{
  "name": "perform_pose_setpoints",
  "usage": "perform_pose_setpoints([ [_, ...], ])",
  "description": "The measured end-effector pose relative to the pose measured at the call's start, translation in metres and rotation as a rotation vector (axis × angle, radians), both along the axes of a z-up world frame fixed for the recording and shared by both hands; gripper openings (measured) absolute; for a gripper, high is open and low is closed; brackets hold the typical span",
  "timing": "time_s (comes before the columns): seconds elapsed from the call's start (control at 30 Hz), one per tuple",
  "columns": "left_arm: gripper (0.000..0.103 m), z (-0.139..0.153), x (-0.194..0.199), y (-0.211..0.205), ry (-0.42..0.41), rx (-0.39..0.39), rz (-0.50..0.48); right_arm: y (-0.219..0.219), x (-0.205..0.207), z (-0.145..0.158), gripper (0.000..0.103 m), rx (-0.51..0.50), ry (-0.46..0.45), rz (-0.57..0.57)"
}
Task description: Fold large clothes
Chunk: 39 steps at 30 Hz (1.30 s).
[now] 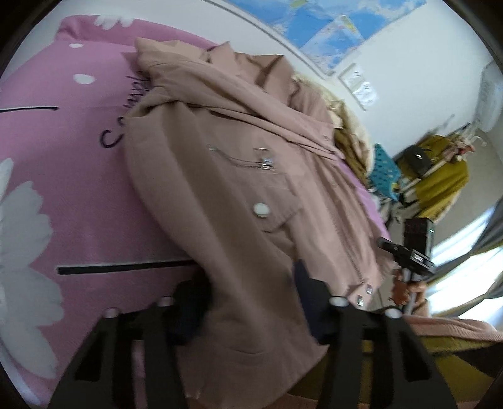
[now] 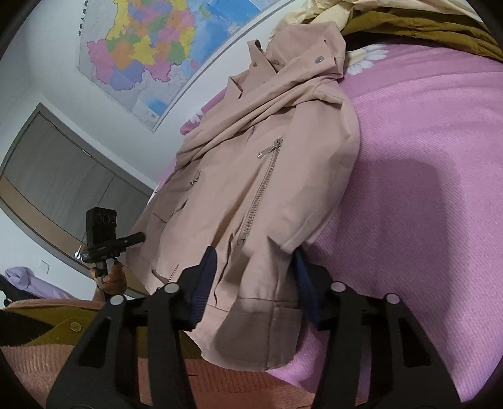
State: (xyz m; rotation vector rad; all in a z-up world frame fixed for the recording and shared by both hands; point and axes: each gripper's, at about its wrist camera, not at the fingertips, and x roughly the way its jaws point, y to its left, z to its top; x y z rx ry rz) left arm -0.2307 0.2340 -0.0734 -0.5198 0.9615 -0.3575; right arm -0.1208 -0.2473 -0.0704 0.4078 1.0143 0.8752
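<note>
A dusty-pink zip jacket point(image 1: 239, 195) lies front-up on a pink flower-print bed cover point(image 1: 63, 157), its collar at the far end and its hem toward me. My left gripper point(image 1: 251, 295) has the hem's corner bunched between its dark pads, which press on the cloth. In the right wrist view the same jacket point(image 2: 251, 151) shows its slanted zipper point(image 2: 261, 188). My right gripper point(image 2: 254, 283) holds the other hem corner between its blue pads, beside a folded sleeve cuff point(image 2: 292, 242). Each view shows the other hand-held unit at the side point(image 1: 411, 248) point(image 2: 103, 232).
Olive and cream garments point(image 2: 424, 28) are piled at the bed's far end, behind the jacket's collar. Wall maps point(image 2: 141, 47) hang above the bed and grey wardrobe doors point(image 2: 63, 176) stand on the left. A person's pink knit sleeve point(image 2: 220, 387) fills the near edge. A bright window point(image 1: 465, 251) is at right.
</note>
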Motion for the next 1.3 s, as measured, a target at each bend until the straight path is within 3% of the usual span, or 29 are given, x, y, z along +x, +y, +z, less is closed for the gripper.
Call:
perform_pose_setpoints([
  [0.07,0.044,-0.001,-0.001,0.005,0.004,-0.015,0.026,-0.002,0.001,-0.001,0.046,0.009,0.009,-0.009],
  [0.1,0.054,0.0,-0.001,0.003,0.001,-0.036,0.033,-0.003,0.001,-0.001,0.047,0.01,0.011,-0.01],
  [0.17,0.057,0.002,-0.003,-0.004,-0.024,-0.005,0.038,-0.001,0.0,-0.001,0.046,-0.004,0.003,-0.017],
  [0.2,0.05,0.003,-0.004,-0.006,-0.032,0.019,0.04,0.0,-0.001,-0.001,0.043,-0.006,-0.001,-0.02],
  [0.23,0.037,0.003,-0.003,-0.01,-0.035,0.05,0.044,0.001,-0.001,-0.002,0.028,-0.003,0.008,-0.024],
  [0.27,0.013,-0.002,0.0,-0.011,-0.005,0.042,0.051,0.0,0.0,-0.006,0.019,0.008,0.035,-0.033],
  [0.33,0.007,-0.005,0.003,-0.007,0.021,0.007,0.078,-0.004,0.001,-0.012,0.011,0.079,0.076,-0.047],
  [0.47,0.003,0.018,-0.009,0.005,-0.048,-0.056,0.091,-0.015,-0.012,0.011,0.009,0.25,0.027,-0.054],
  [0.7,0.003,0.069,-0.041,0.022,-0.173,-0.107,0.097,-0.018,-0.048,0.073,0.008,0.389,-0.118,0.012],
  [0.8,0.003,0.073,-0.056,0.027,-0.19,-0.13,0.098,-0.021,-0.061,0.079,0.008,0.379,-0.135,0.032],
  [0.93,0.003,0.051,-0.054,0.03,-0.117,-0.141,0.113,-0.021,-0.051,0.046,0.009,0.326,0.016,0.008],
  [1.0,0.003,0.043,-0.051,0.035,-0.096,-0.17,0.124,-0.021,-0.05,0.04,0.009,0.323,0.037,-0.003],
  [1.1,0.003,0.05,-0.043,0.041,-0.117,-0.19,0.129,-0.024,-0.046,0.058,0.009,0.345,-0.017,-0.017],
  [1.3,0.003,0.08,-0.011,0.04,-0.152,-0.12,0.094,-0.021,-0.014,0.09,0.009,0.377,-0.073,-0.046],
])
